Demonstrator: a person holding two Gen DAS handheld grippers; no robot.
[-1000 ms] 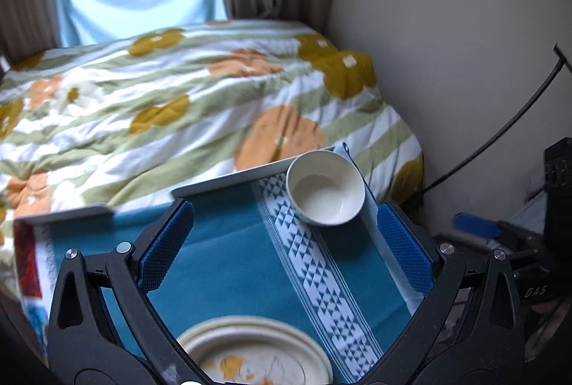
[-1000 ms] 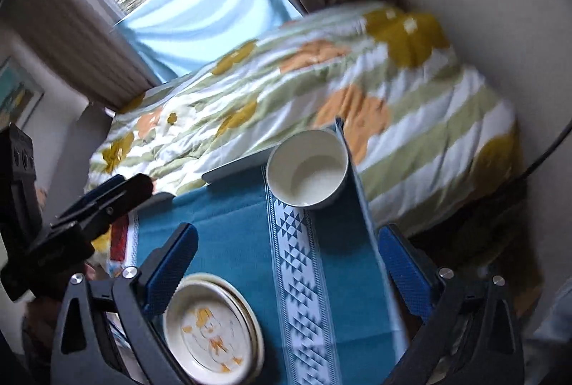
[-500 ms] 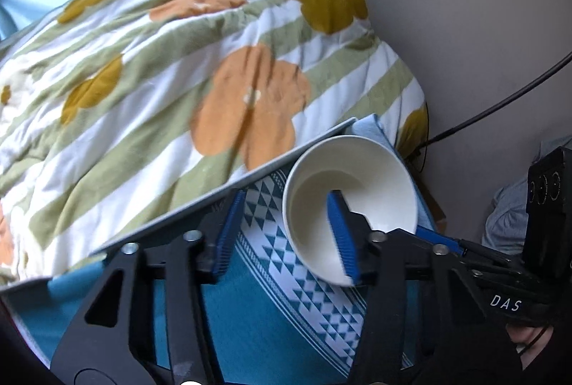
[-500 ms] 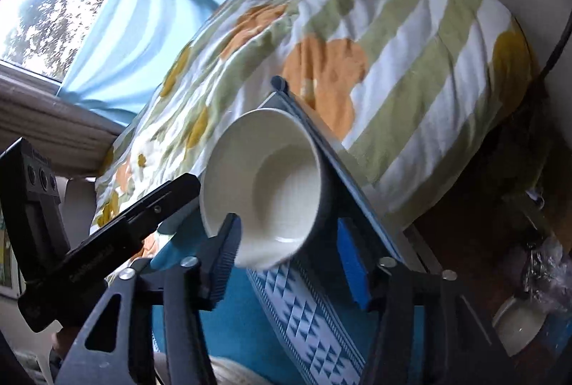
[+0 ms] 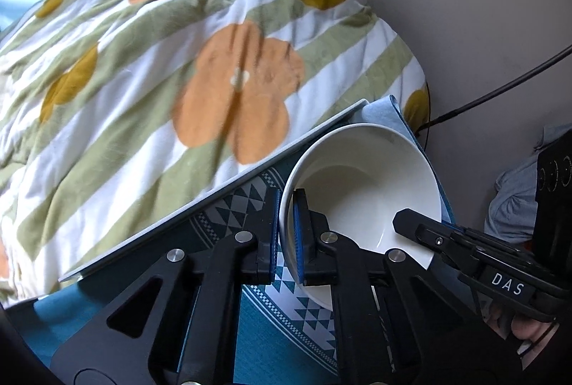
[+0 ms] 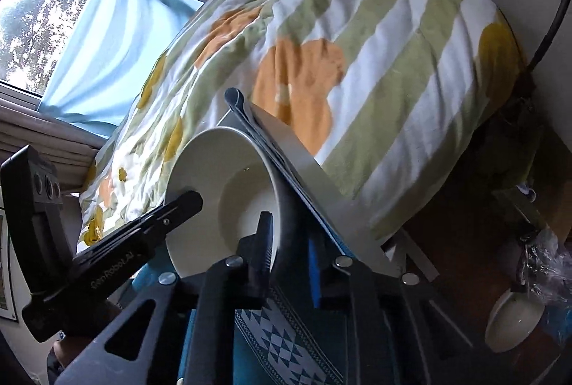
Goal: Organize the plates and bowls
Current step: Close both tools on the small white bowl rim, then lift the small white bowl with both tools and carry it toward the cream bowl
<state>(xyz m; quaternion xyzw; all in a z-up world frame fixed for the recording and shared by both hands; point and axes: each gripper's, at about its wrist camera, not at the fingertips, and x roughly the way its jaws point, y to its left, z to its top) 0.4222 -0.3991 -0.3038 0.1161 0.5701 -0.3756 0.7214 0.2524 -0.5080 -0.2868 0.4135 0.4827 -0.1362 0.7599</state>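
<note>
- The left hand-held gripper [image 5: 285,234] is clamped shut on the near-left rim of a white bowl [image 5: 361,184], one blue pad inside the wall and one outside.
- The right hand-held gripper [image 6: 291,252] is pinched onto the opposite side of the same bowl [image 6: 228,191]; one black finger sits inside, the blue pad outside, with the wall between them.
- Seen from the left one, the right one reaches in from the lower right and its tip touches the bowl's rim; a bit of the person's hand [image 5: 532,335] shows behind it.
- The bowl sits at the far right corner of the worktop [image 5: 214,199], directly ahead of both sets of fingers. Whether its base rests flat on the cloth I cannot tell.
- Under both lies a teal cloth [image 5: 279,342] with a white triangle-patterned band.
- Beyond the fingertips, past the worktop's edge, spreads a bed quilt [image 5: 178,63] striped green and white with orange and mustard flowers.
- Down to the right of the right one, well apart, another pale dish [image 6: 514,324] sits lower in the room.
</note>
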